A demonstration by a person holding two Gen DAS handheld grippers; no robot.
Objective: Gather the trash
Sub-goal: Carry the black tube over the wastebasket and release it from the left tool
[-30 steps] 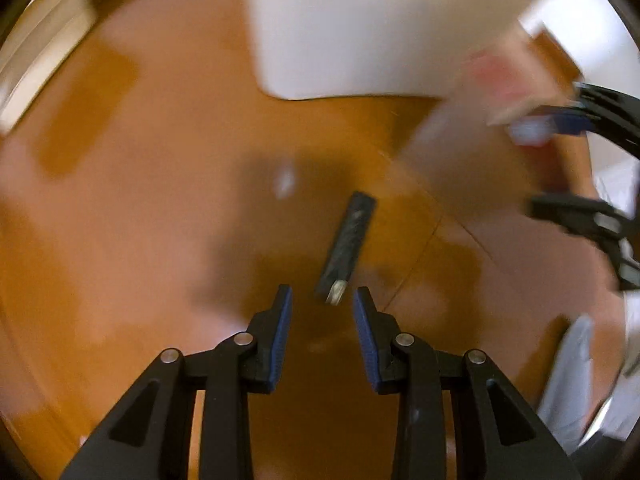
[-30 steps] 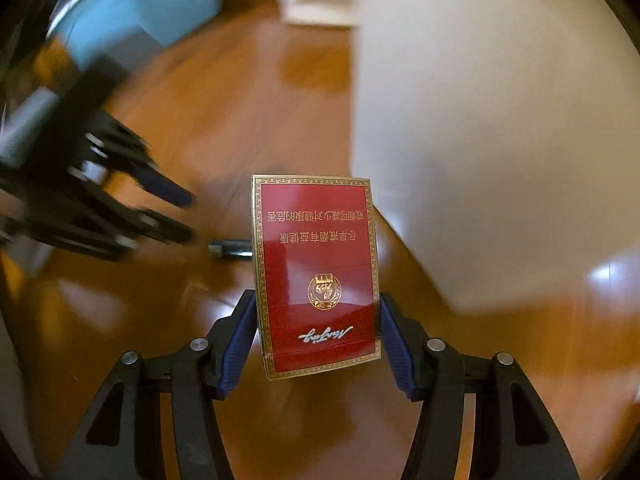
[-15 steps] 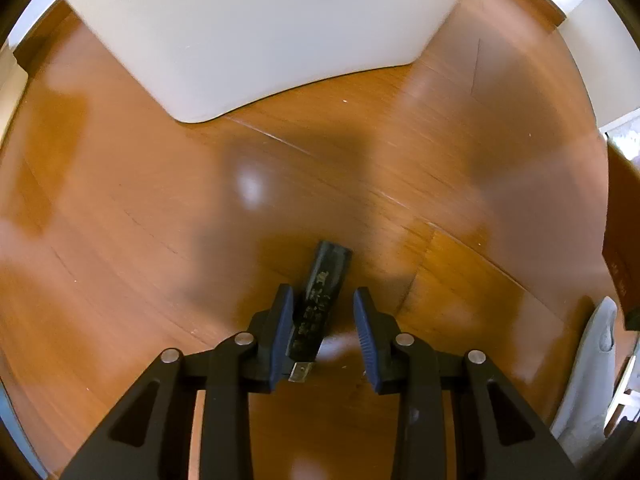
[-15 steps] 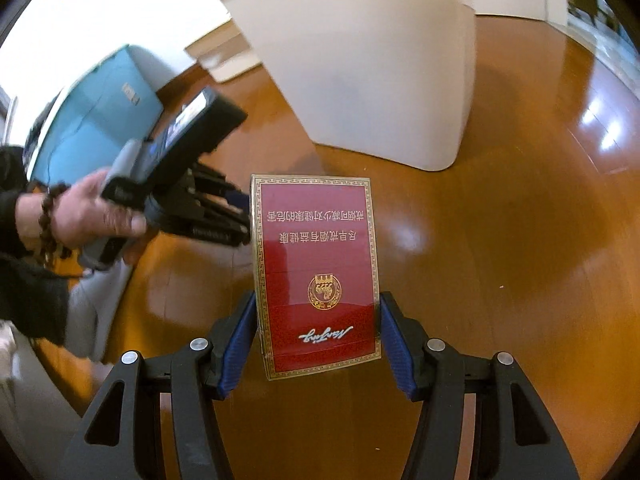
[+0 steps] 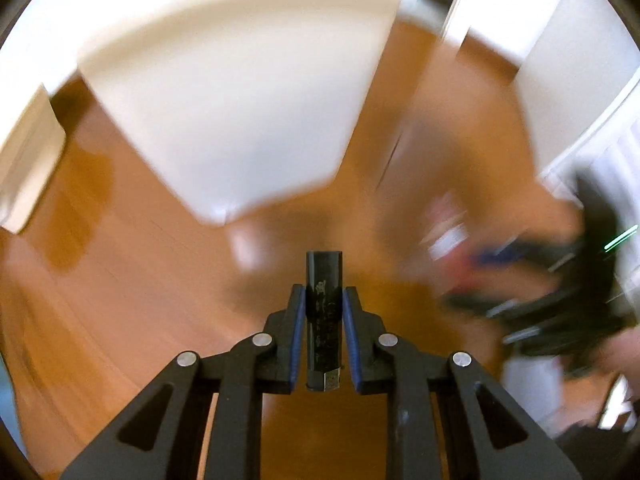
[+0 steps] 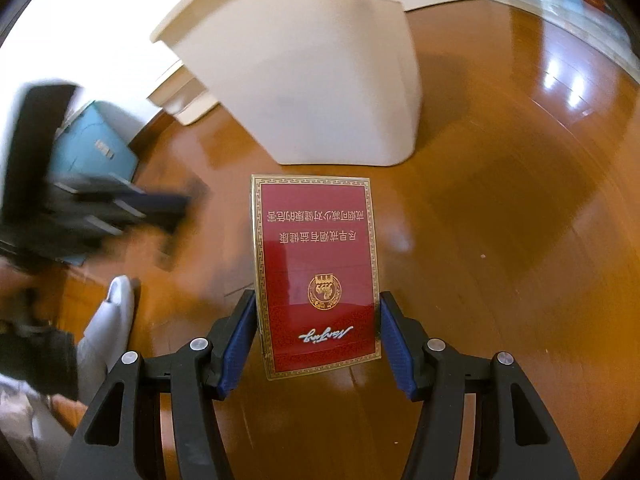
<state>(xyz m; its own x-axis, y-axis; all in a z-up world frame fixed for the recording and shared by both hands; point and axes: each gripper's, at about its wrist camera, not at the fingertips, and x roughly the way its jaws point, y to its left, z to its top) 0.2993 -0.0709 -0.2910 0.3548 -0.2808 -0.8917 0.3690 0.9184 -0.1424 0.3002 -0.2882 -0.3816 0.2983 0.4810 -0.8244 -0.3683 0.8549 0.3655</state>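
My left gripper [image 5: 323, 298] is shut on a slim black lighter [image 5: 323, 304] with pale lettering, held above the wooden floor. My right gripper [image 6: 317, 308] is shut on a red cigarette pack [image 6: 316, 272] with gold trim, also held off the floor. A tall white bin [image 5: 236, 92] stands ahead of the left gripper; it also shows in the right wrist view [image 6: 316, 68], just beyond the pack. The right gripper appears blurred at the right of the left wrist view [image 5: 472, 260]. The left gripper appears blurred at the left of the right wrist view [image 6: 120, 208].
A shiny wooden floor [image 6: 500, 208] lies all around. A teal case [image 6: 96, 148] and a low white box [image 6: 184, 100] stand by the wall at the left. My pale slipper [image 6: 112, 320] is at the lower left. White walls [image 5: 532, 20] stand behind the bin.
My left gripper closed on the lighter and lifted it off the floor, swinging up toward the white bin. My right gripper kept hold of the pack and turned toward the bin.
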